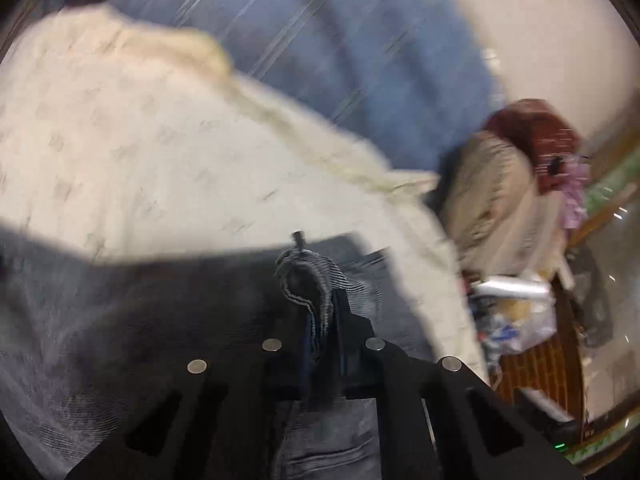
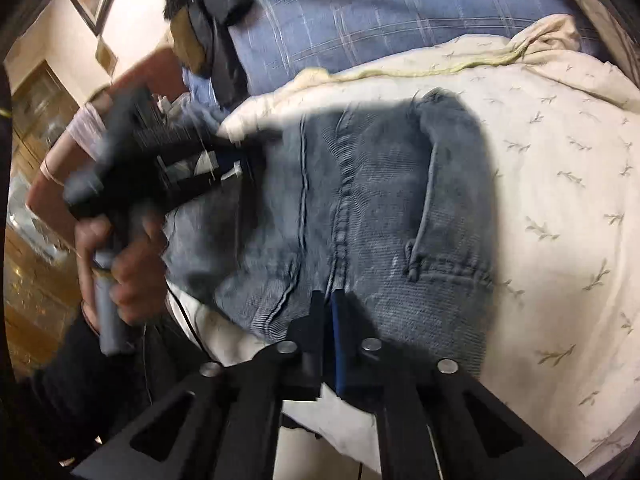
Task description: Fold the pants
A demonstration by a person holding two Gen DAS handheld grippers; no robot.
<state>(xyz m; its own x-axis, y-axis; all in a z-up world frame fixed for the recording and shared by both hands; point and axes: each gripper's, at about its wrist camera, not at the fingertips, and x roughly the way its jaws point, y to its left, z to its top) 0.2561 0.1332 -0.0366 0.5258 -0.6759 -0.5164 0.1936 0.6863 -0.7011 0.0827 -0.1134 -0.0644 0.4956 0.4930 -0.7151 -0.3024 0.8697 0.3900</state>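
Note:
The blue denim pants (image 2: 380, 208) lie on a cream sheet with a leaf print (image 2: 560, 200), a back pocket facing up. My right gripper (image 2: 330, 300) is shut on the near edge of the pants. My left gripper (image 1: 308, 276) is shut on a bunched fold of the pants (image 1: 120, 320), with denim wrapped over its fingertips. In the right wrist view the left gripper (image 2: 240, 160) shows blurred at the pants' left edge, held by a hand (image 2: 124, 264).
A blue plaid cover (image 2: 380, 12) lies beyond the cream sheet (image 1: 160, 152). A pile of beige and red clothes (image 1: 504, 184) sits at the right of the left wrist view, with plastic bags and clutter (image 1: 516, 316) below it on a wooden surface.

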